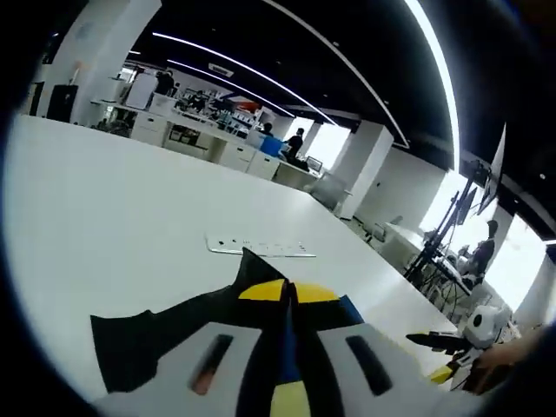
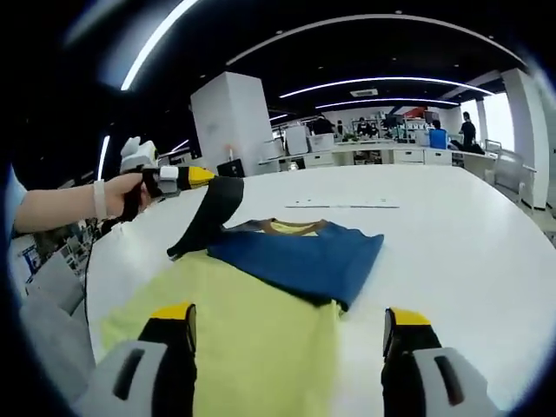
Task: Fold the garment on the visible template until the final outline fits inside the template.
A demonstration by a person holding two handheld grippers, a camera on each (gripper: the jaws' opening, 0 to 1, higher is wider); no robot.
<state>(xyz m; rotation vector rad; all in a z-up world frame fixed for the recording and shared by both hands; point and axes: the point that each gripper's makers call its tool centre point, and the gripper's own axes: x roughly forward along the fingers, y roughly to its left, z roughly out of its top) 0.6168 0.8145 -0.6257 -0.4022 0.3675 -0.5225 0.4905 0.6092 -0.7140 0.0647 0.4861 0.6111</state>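
A yellow garment (image 2: 252, 339) with a blue panel (image 2: 304, 252) folded across it lies on the white table (image 2: 469, 252). Its black sleeve (image 2: 208, 213) is lifted off the table. My left gripper (image 2: 193, 177), held by a hand, is shut on the sleeve's end. In the left gripper view its yellow-tipped jaws (image 1: 289, 294) meet on the black sleeve (image 1: 165, 334). My right gripper (image 2: 291, 317) stands open just above the yellow cloth, with nothing between its fingers. The right gripper (image 1: 443, 343) also comes in at the lower right of the left gripper view.
A thin white marked strip (image 2: 343, 205) lies on the table beyond the garment, also seen as the strip (image 1: 261, 248). The table edge curves round at the left (image 2: 95, 261). Desks, a white pillar (image 2: 230, 122), a tripod (image 1: 439, 239) and distant people stand around.
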